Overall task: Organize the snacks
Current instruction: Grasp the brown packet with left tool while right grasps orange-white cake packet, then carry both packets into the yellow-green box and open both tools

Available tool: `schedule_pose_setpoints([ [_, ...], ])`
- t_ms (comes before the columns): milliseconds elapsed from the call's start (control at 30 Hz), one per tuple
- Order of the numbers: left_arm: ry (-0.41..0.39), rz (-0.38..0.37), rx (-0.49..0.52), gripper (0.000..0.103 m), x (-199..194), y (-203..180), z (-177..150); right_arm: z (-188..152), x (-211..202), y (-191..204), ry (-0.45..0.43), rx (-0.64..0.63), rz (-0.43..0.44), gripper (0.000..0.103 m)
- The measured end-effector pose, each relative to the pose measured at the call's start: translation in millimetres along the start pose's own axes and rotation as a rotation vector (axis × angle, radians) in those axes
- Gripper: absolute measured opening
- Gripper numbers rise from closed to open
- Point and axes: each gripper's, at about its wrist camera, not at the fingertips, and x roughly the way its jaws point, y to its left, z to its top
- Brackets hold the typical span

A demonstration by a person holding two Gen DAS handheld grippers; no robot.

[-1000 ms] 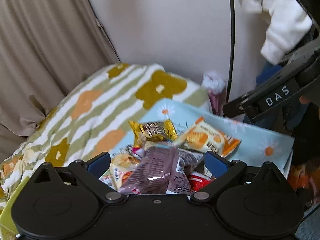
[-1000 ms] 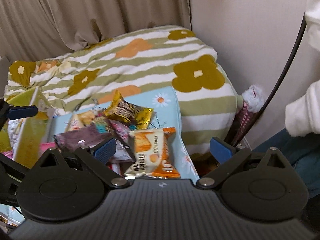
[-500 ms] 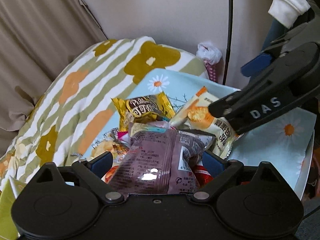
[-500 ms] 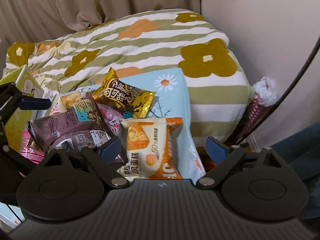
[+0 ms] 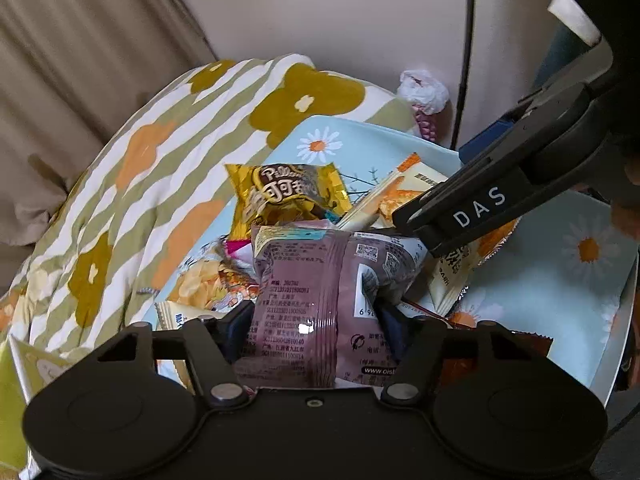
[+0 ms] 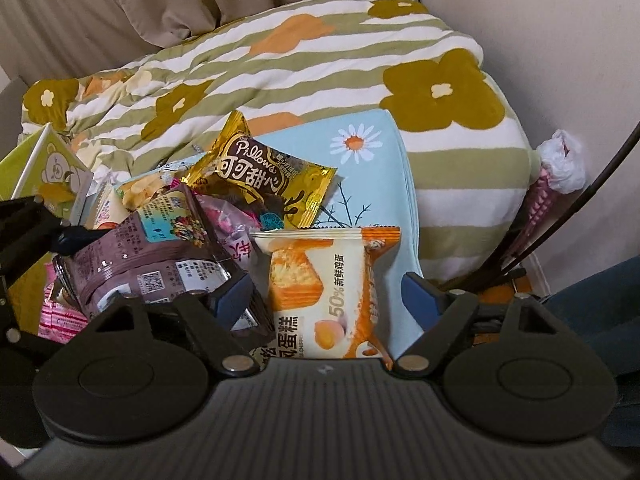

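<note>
A heap of snack packets lies on a light blue daisy-print surface. My left gripper is closing, and its pads pinch the crumpled purple packet from both sides. In the right wrist view it shows as a black arm at the left edge. My right gripper, also seen as a black arm in the left wrist view, is closing around the orange-and-white cake packet. That packet stands between its pads, which are not pressing on it. A gold Pillows packet lies behind.
A striped quilt with flowers bulges behind the heap, with a curtain and wall beyond. A green box with a bear stands at the left. An ice-cream-cone-shaped thing and a black cable are by the wall.
Both grippers have come down onto the heap. The left jaws went from wide apart to pinching the purple packet. The right jaws now straddle the cake packet and have narrowed a little.
</note>
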Motion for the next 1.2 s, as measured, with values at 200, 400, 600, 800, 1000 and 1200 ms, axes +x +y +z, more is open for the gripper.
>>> schedule_pose_setpoints([
  [200, 0.007, 0.037, -0.043, 0.067, -8.6, -1.4, -4.4, 3.6, 4.8, -3.5, 0.011, 0.001, 0.011, 0.096],
  [400, 0.007, 0.093, -0.104, 0.066, -20.4, -1.1, -11.7, 3.5, 12.1, -4.8, 0.035, -0.004, 0.035, 0.096],
  [600, 0.009, 0.119, -0.157, 0.066, -28.2, -0.8, -18.8, 0.4, 24.5, -2.1, 0.062, -0.012, 0.049, 0.095],
  [800, -0.009, 0.15, -0.208, 0.066, -38.4, -1.9, -21.0, -4.2, 31.7, -1.0, 0.081, -0.027, 0.049, 0.082],
  [1000, -0.037, 0.183, -0.246, 0.066, -51.6, -5.2, -23.0, -6.4, 18.7, -3.2, 0.068, -0.044, 0.047, 0.079],
  [1200, -0.073, 0.214, -0.291, 0.066, -71.7, -10.1, -25.8, -5.8, -8.5, -3.5, 0.017, -0.063, 0.054, 0.078],
])
